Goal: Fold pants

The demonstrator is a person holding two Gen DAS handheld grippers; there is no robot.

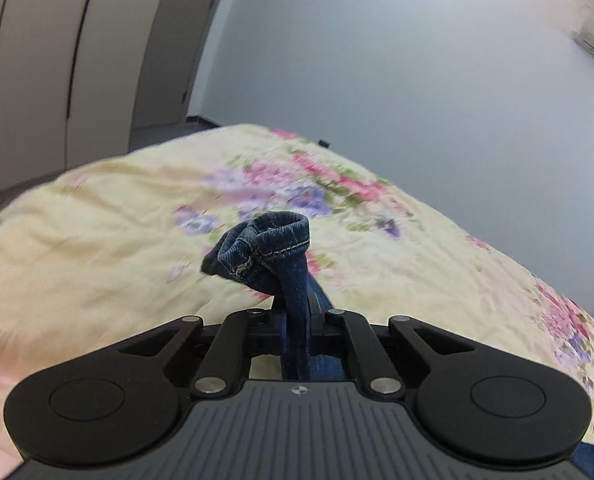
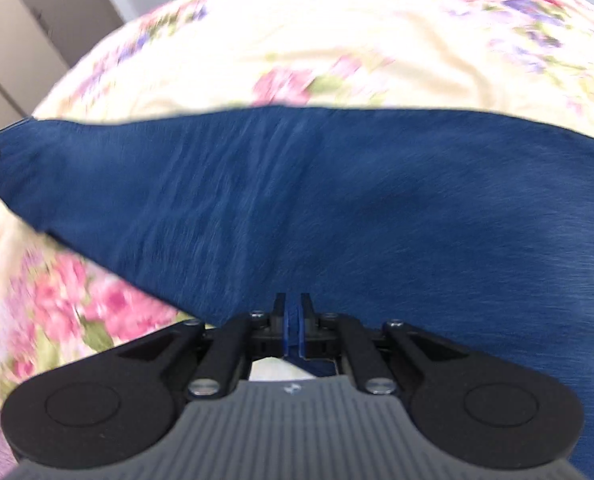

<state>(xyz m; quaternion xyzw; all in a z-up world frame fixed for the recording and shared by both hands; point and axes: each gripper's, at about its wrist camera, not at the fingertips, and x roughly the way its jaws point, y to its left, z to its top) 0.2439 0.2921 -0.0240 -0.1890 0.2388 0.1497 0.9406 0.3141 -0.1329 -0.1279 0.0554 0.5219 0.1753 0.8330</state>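
The left gripper (image 1: 295, 320) is clamped on the bunched hem of the dark blue denim pants (image 1: 265, 250), lifted above the yellow floral bed cover (image 1: 97, 240). The right gripper (image 2: 295, 316) is clamped on the pants' edge. The fold seems only begun; laying flat remains.

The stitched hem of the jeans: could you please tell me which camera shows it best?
The left wrist view: the bunched hem stands sharp, just past the left tongs shut on it. The right wrist view shows only blurred, plain denim, no hem.
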